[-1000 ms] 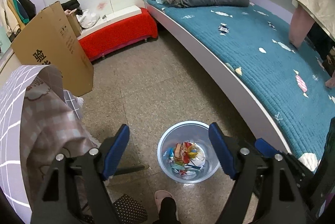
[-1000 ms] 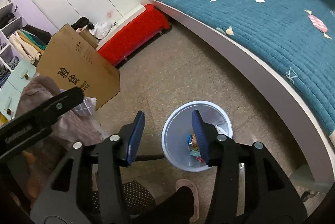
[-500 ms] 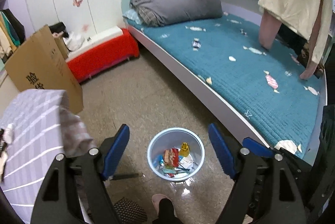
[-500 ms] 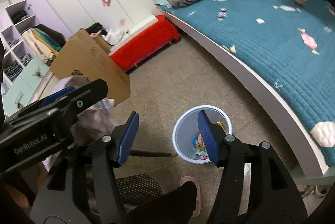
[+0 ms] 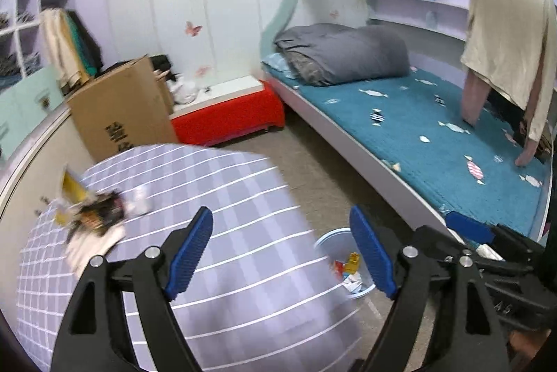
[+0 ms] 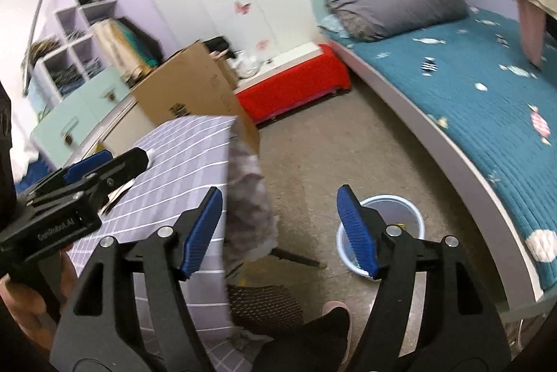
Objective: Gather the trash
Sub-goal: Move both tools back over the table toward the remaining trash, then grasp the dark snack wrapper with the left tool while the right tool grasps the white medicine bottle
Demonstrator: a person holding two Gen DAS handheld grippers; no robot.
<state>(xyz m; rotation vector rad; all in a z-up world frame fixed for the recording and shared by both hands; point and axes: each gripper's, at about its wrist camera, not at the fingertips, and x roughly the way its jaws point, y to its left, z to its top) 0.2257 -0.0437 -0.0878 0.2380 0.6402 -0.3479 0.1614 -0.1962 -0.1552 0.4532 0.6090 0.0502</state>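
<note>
so, going left to right: a small heap of trash [image 5: 92, 215] (crumpled wrappers, a yellow scrap, some white paper) is seen lying on the checked cloth of the desk [image 5: 222, 198], out toward its far left part. It's blurred, so exact pieces can't really be told apart

The left tool [image 5: 282, 253] is held wide, nothing between its blue pads, and it's pointed out over the near edge of the desk, well apart from that heap. In the right wrist view the left tool [image 6: 104, 163] is seen from the side over the desk, with some white paper just beneath it

Further right, the bin [image 5: 343, 262] is parked on the floor beside the desk, near the bed [image 5: 435, 135], and some colourful trash is already inside. The right tool [image 6: 280, 229] is also spread wide and empty, hanging between the desk edge and the bin [image 6: 383, 232]

Judging by that, the step in hand looks like the reach for the next bit of trash on the desk, not a drop. What's probably called for next: the left tool gets swung left and lowered onto the heap, one piece gets pinched, then it's carried across to the bin. Light paper stuff like this could easily be pushed around instead of gripped, so a straight-down approach would be preferred
</note>
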